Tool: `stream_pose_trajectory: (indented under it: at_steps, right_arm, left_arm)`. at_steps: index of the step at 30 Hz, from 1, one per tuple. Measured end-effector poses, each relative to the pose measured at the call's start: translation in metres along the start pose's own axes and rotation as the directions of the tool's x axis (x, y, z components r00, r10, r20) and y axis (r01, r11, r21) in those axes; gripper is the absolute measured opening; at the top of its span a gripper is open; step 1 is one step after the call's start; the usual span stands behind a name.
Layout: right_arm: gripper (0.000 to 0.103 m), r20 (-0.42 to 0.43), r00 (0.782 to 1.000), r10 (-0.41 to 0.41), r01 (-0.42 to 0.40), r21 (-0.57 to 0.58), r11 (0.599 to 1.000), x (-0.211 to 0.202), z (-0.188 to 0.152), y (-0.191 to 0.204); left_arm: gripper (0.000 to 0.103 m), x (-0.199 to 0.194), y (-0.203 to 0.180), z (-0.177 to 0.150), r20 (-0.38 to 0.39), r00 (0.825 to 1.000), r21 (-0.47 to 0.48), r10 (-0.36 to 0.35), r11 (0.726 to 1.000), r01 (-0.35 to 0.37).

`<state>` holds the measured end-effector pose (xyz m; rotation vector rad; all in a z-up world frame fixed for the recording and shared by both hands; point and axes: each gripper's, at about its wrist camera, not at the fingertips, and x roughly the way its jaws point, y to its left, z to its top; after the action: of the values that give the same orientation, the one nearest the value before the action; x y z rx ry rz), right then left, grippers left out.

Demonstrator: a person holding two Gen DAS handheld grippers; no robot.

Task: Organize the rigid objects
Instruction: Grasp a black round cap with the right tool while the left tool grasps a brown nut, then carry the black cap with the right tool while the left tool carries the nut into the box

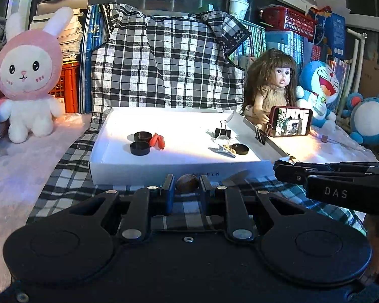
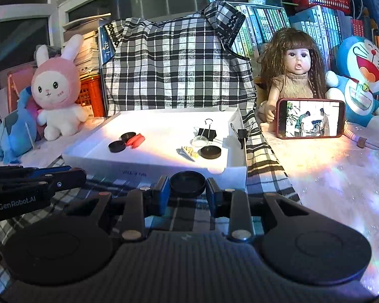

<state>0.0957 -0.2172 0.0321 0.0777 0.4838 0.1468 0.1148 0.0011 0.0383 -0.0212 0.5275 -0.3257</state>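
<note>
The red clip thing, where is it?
In both views the small red plastic clip lies in the left part of the white tray, touching two round black caps.

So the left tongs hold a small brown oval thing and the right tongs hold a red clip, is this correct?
Not quite. In the right wrist view the right tongs hold a black round cap, not a red clip. The left tongs do hold the small brown oval thing.

Showing black-and-white checked cloth (image 2: 174, 70), white tray (image 2: 149, 162), black caps (image 2: 117, 146), red clip (image 2: 136, 140), pink-hooded rabbit plush (image 2: 58, 85).
</note>
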Motion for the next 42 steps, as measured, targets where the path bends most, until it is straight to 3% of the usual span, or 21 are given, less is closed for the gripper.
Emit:
stream_pose_trajectory:
  at_steps: [4,15,26,42]
  right_arm:
    - [0.036,-0.001,1.0,-0.004,0.004,-0.014,1.0,0.009,0.009,-0.003]
    - [0.036,-0.08,0.996,0.046,-0.041,0.066,0.997,0.052,0.042,-0.02]
    - [0.036,-0.173,0.985,0.017,-0.013,0.021,1.0,0.105,0.046,-0.008]
    - [0.036,-0.186,0.982,-0.031,0.029,-0.015,0.999,0.13,0.048,-0.008]
  left_arm:
    - [0.019,0.012,0.004,0.011,-0.009,1.0,0.017,-0.006,1.0,0.006]
    - [0.019,0.065,0.023,0.042,-0.077,0.997,-0.053,-0.015,0.999,0.011]
    - [0.019,0.113,0.038,0.041,-0.117,0.992,-0.08,0.048,0.995,-0.057]
    - [0.019,0.145,0.047,0.043,-0.138,0.985,-0.057,0.102,0.992,-0.111]
